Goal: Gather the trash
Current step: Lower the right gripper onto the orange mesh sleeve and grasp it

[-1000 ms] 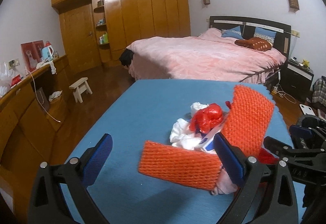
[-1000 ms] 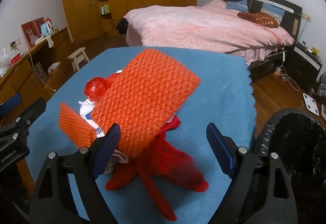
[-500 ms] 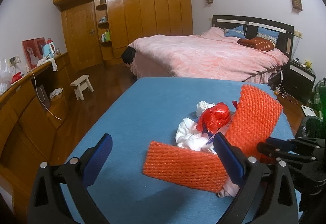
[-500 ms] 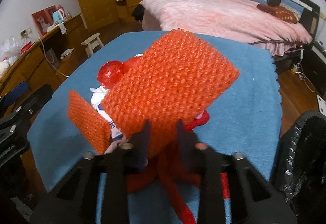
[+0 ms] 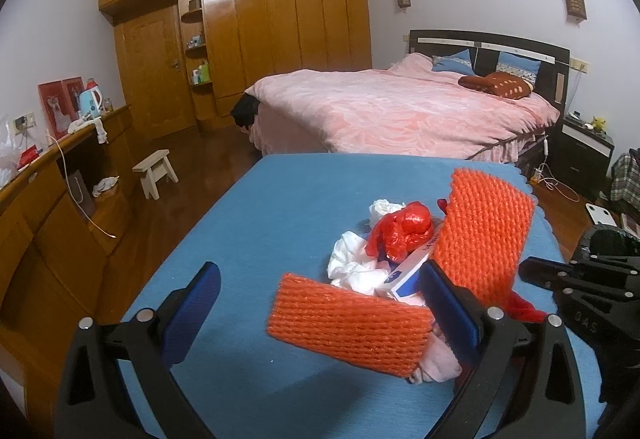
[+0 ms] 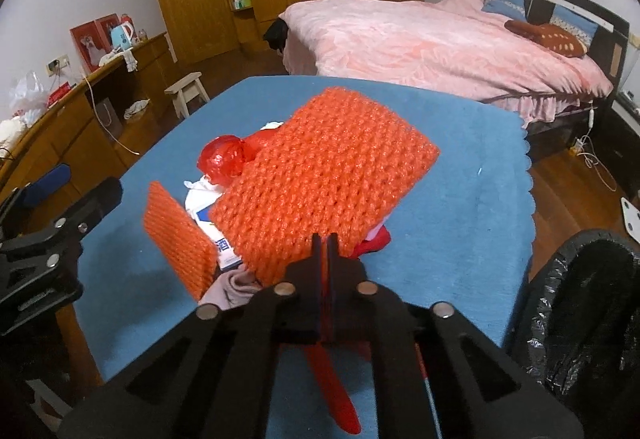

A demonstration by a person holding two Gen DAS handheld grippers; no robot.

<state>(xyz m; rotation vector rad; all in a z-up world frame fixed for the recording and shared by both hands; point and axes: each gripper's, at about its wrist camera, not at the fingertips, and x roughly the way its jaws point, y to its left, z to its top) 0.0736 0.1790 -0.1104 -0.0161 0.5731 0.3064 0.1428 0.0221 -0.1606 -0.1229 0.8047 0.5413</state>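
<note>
Orange foam nets (image 5: 349,326), two; right claw (image 6: 325,239) pinches one.

Orange netted foam sleeves (image 5: 482,229) are lying on a plain blue tablecloth (image 5: 288,195) at centre frame, beside a shiny red bag (image 5: 404,225); a pink bedspread (image 5: 400,107) is showing above.
</note>
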